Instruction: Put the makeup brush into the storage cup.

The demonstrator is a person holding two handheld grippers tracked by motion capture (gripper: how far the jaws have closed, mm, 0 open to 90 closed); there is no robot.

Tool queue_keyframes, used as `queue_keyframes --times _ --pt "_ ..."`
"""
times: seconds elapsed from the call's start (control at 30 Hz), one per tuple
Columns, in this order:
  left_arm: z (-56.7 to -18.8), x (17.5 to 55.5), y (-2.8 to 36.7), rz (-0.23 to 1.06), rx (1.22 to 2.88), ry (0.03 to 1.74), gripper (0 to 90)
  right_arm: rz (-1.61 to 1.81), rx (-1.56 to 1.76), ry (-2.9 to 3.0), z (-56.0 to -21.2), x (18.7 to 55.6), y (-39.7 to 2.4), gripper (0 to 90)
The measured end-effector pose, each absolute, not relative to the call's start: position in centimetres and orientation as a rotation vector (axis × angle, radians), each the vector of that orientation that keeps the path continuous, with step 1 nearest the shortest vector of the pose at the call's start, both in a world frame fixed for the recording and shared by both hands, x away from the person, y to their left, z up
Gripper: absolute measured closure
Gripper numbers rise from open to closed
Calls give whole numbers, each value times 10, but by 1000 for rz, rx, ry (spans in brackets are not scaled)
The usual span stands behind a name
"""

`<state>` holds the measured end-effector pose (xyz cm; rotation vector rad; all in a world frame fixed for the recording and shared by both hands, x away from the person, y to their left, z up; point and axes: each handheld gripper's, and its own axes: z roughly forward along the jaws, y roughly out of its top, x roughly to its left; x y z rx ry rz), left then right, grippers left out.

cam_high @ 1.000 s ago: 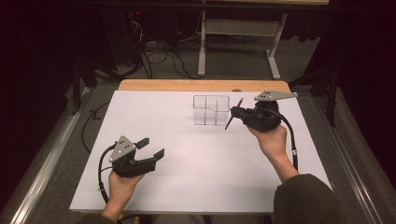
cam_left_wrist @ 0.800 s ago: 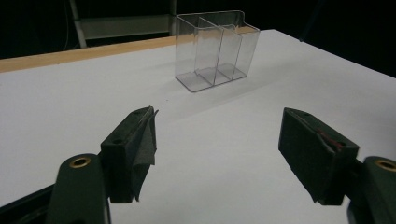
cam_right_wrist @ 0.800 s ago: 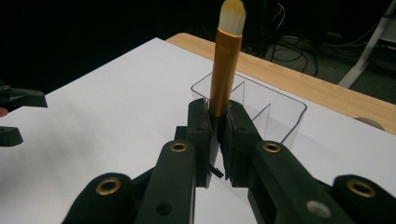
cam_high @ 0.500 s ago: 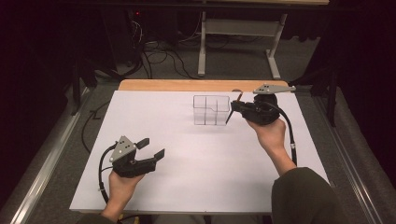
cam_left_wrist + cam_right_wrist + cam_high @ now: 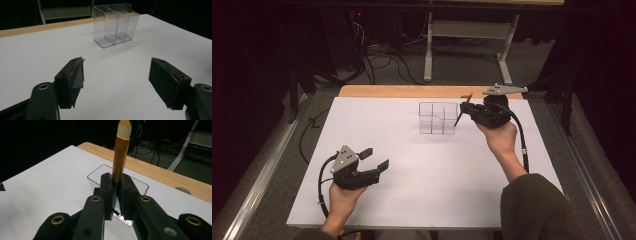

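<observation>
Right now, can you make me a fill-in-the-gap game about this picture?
1. The right tongs are shut on a ____ with a gold collar.
2. The clear organizer stands on the ____ table.
3. The left tongs are ____, with nothing between them.

Missing words: brush; white; open

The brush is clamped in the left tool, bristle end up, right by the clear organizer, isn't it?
Not quite: the right tool clamps the brush, bristle end up, by the clear organizer, as the right gripper view shows. The left tool stands open with nothing between its jaws.
</observation>
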<state>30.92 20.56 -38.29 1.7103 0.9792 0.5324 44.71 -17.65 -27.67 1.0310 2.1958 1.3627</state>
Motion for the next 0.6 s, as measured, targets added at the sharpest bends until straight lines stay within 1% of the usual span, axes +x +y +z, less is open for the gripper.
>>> queue_keyframes --times 0.6 --pt "-382 309 206 536 1706 962 284 1342 1072 2167 -277 465 -172 844"
